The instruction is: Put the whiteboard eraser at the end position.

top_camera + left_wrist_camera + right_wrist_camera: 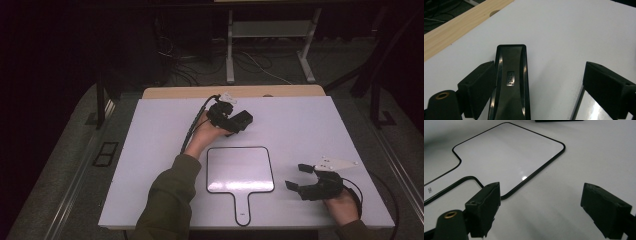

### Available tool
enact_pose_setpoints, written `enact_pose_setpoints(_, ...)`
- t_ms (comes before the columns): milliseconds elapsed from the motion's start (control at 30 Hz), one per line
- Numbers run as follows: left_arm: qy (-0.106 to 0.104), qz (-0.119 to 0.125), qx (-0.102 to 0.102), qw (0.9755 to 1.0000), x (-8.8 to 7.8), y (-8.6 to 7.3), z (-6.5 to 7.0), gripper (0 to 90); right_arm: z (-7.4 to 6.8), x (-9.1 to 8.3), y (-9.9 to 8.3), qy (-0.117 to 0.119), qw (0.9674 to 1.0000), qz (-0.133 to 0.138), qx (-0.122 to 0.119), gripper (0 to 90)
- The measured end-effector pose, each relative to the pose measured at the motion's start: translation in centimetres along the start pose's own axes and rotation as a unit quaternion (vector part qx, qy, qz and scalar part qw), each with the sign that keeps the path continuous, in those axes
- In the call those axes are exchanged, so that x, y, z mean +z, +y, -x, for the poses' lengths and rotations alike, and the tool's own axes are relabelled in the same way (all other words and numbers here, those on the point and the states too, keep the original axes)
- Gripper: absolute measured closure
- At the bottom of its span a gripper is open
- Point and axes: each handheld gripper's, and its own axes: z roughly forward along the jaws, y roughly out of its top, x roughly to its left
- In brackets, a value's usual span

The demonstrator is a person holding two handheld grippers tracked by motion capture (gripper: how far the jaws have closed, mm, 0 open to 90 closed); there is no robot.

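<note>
Near the far edge of the white tabletop [310, 125], the left tongs [239, 121] stand wide around a glossy black block [511, 82]; one jaw touches its side, the other stands clear. Closer in lies a handled whiteboard [240, 170], with the right tongs [297, 176] spread wide, empty, beside it.

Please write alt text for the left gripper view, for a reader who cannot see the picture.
A glossy black rectangular block with a small silver label lies on the white table top between the left gripper's two open black jaws, close beside one jaw and well apart from the other. A light wooden strip borders the table at the upper left.
</note>
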Motion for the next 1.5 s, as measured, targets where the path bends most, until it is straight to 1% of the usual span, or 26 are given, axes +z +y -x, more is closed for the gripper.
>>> enact_pose_setpoints(67, -0.002, -0.005, 0.007, 1.0, -0.3, -0.3, 0.0, 10.3, 0.0, -0.1, 0.0, -0.001, 1.0, 0.002, 0.0, 14.9)
enact_pose_setpoints(100, -0.003, 0.0, 0.001, 1.0, -0.3, -0.4, 0.1, 10.3, 0.1, -0.1, 0.0, -0.002, 1.0, 0.003, -0.001, 15.0)
enact_pose_setpoints(133, -0.002, 0.001, 0.002, 1.0, -0.5, -0.5, 0.1, 10.3, 0.1, -0.2, 0.0, -0.002, 1.0, 0.003, 0.0, 14.9)
enact_pose_setpoints(200, 0.001, 0.01, -0.001, 0.9999, -0.9, -0.8, 0.3, 10.2, 0.1, -0.2, 0.0, -0.003, 1.0, 0.003, 0.0, 15.0)
enact_pose_setpoints(233, 0.0, 0.01, -0.003, 0.9999, -1.1, -0.9, 0.4, 10.2, 0.1, -0.2, 0.0, -0.004, 1.0, 0.005, -0.001, 14.9)
enact_pose_setpoints(267, 0.0, 0.017, -0.009, 0.9998, -1.2, -1.1, 0.5, 10.2, 0.1, -0.2, 0.0, -0.004, 1.0, 0.005, -0.001, 15.0)
enact_pose_setpoints(333, 0.0, 0.015, -0.002, 0.9999, -1.7, -1.4, 0.5, 10.2, 0.1, -0.3, 0.0, -0.005, 1.0, 0.005, -0.002, 15.0)
enact_pose_setpoints(400, 0.001, 0.02, -0.002, 0.9998, -2.1, -1.7, 0.8, 10.2, 0.1, -0.3, 0.0, -0.005, 1.0, 0.005, -0.002, 15.0)
enact_pose_setpoints(500, 0.001, 0.024, -0.006, 0.9997, -2.8, -2.1, 1.0, 9.6, 0.1, -0.2, 0.1, -0.006, 1.0, 0.004, -0.002, 14.9)
enact_pose_setpoints(567, 0.0, 0.031, -0.01, 0.9995, -3.2, -2.5, 1.1, 9.5, 0.0, -0.2, 0.1, -0.006, 1.0, 0.003, -0.001, 15.0)
enact_pose_setpoints(667, 0.0, 0.031, -0.01, 0.9995, -3.8, -3.0, 1.3, 9.4, 0.0, -0.2, 0.1, -0.007, 1.0, 0.003, -0.001, 15.0)
enact_pose_setpoints(733, -0.001, 0.036, -0.011, 0.9993, -4.1, -3.5, 1.4, 9.3, 0.0, -0.2, 0.1, -0.007, 1.0, 0.002, 0.0, 14.9)
enact_pose_setpoints(800, -0.002, 0.031, -0.006, 0.9995, -4.5, -3.7, 1.4, 8.8, 0.0, -0.2, 0.1, -0.007, 1.0, 0.003, 0.001, 15.0)
enact_pose_setpoints(833, -0.002, 0.034, -0.01, 0.9994, -4.7, -3.8, 1.6, 8.7, 0.1, -0.2, 0.1, -0.007, 1.0, 0.002, 0.0, 15.0)
enact_pose_setpoints(867, -0.003, 0.037, -0.009, 0.9993, -4.9, -4.0, 1.7, 8.6, 0.1, -0.2, 0.0, -0.008, 1.0, 0.002, 0.0, 15.0)
enact_pose_setpoints(1033, -0.004, 0.039, -0.007, 0.9992, -5.4, -4.5, 2.3, 7.6, 0.1, -0.2, 0.1, -0.009, 1.0, 0.002, 0.001, 15.0)
enact_pose_setpoints(1133, -0.002, 0.036, -0.006, 0.9993, -5.7, -4.9, 2.7, 5.3, 0.0, -0.2, 0.1, -0.008, 1.0, 0.0, 0.0, 15.0)
enact_pose_setpoints(1267, 0.0, 0.043, -0.012, 0.999, -6.2, -5.3, 3.1, 3.1, 0.0, -0.2, 0.1, -0.009, 1.0, 0.002, -0.001, 15.0)
enact_pose_setpoints(1333, 0.004, 0.04, -0.01, 0.9991, -6.5, -5.5, 3.3, 1.7, 0.0, -0.2, 0.1, -0.009, 1.0, 0.004, -0.002, 15.0)
enact_pose_setpoints(1400, 0.006, 0.043, -0.011, 0.999, -6.8, -5.8, 3.5, 0.0, 0.0, -0.3, 0.0, -0.009, 1.0, 0.003, -0.001, 15.0)
enact_pose_setpoints(1500, 0.009, 0.048, -0.011, 0.9987, -7.3, -6.3, 3.8, 0.0, 0.0, -0.3, 0.0, -0.009, 1.0, 0.003, 0.001, 14.9)
